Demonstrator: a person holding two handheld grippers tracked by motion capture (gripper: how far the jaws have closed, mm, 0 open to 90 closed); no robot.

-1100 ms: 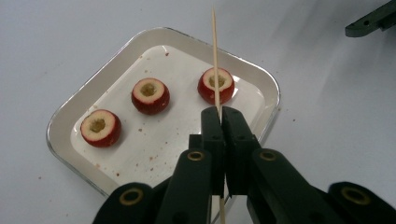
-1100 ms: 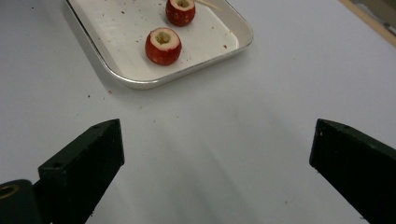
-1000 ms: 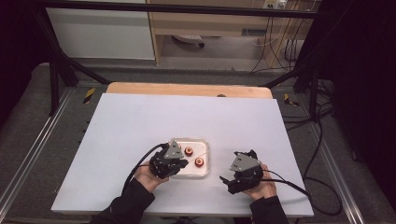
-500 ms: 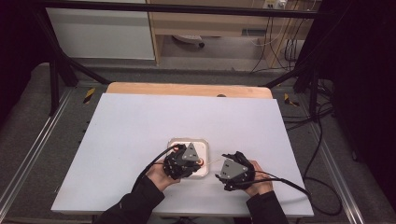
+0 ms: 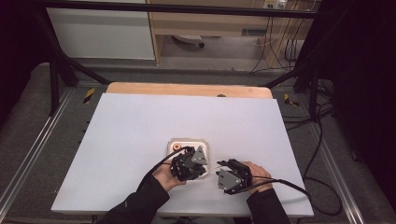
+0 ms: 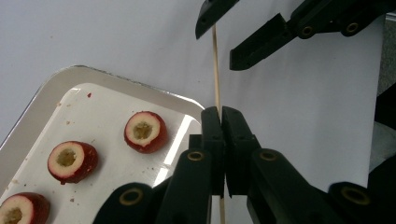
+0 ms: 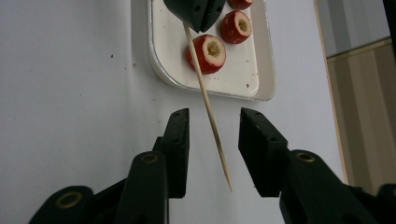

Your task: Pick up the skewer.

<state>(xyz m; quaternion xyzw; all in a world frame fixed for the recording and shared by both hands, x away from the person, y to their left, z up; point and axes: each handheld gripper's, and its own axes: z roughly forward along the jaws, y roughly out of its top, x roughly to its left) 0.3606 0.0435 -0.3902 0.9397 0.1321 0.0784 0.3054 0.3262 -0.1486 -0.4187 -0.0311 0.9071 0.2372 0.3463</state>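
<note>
Holding: left gripper [image 6: 222,114] is clenched on a thin wooden skewer [image 6: 216,70], its long end aimed at the other tool for a handover.
Receiving: right gripper [image 7: 212,126] stands released, jaws either side of the skewer's tip, not touching.
Fruit: cored red fruit pieces [image 7: 207,53] lie on the white rounded tray [image 7: 159,65], just beside, ready for threading.
Support: white tabletop [image 5: 130,130].

White table [image 5: 140,135]; wooden edge [image 5: 187,88] behind; cables [image 5: 322,140] on floor right.

Bright table, dark surroundings, soft shadows
</note>
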